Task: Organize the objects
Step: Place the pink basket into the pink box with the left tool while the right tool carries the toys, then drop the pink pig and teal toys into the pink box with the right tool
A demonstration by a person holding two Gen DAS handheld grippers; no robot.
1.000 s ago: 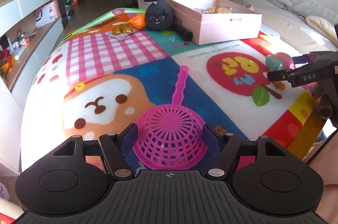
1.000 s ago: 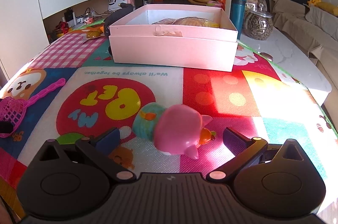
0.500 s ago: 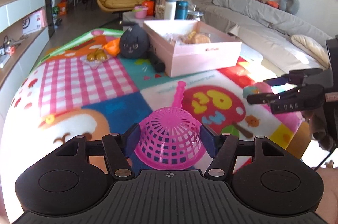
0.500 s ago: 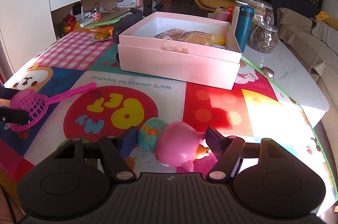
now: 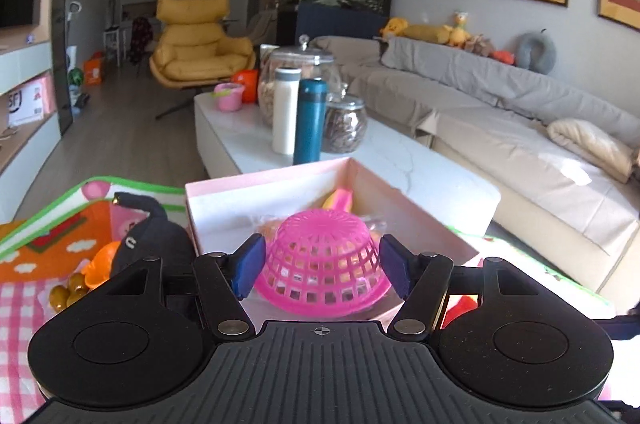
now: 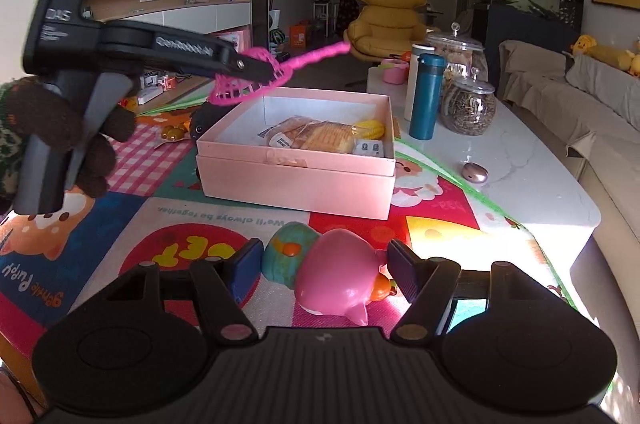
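Note:
My left gripper (image 5: 322, 270) is shut on a pink plastic strainer (image 5: 322, 266) and holds it in the air over the near left corner of the open pink box (image 5: 224, 203). In the right wrist view the left gripper (image 6: 256, 65) holds the strainer (image 6: 248, 79) above the box (image 6: 296, 175), handle pointing away. The box holds packaged bread (image 6: 316, 137) and a yellow toy. My right gripper (image 6: 322, 274) has its jaws around a pink pig toy (image 6: 340, 278) joined to a teal duck toy (image 6: 290, 254), lifted slightly above the play mat (image 6: 224, 220).
A black plush (image 5: 154, 238), an orange toy and small yellow balls (image 5: 66, 292) lie left of the box. Behind it stand a teal bottle (image 6: 426, 95), a white bottle (image 5: 286, 109) and two glass jars (image 6: 466, 109). A small silver object (image 6: 475, 171) lies on the white table.
My left gripper lifted the strainer off the mat and carried it forward over the box. My right gripper closed on the pig toy and raised it slightly.

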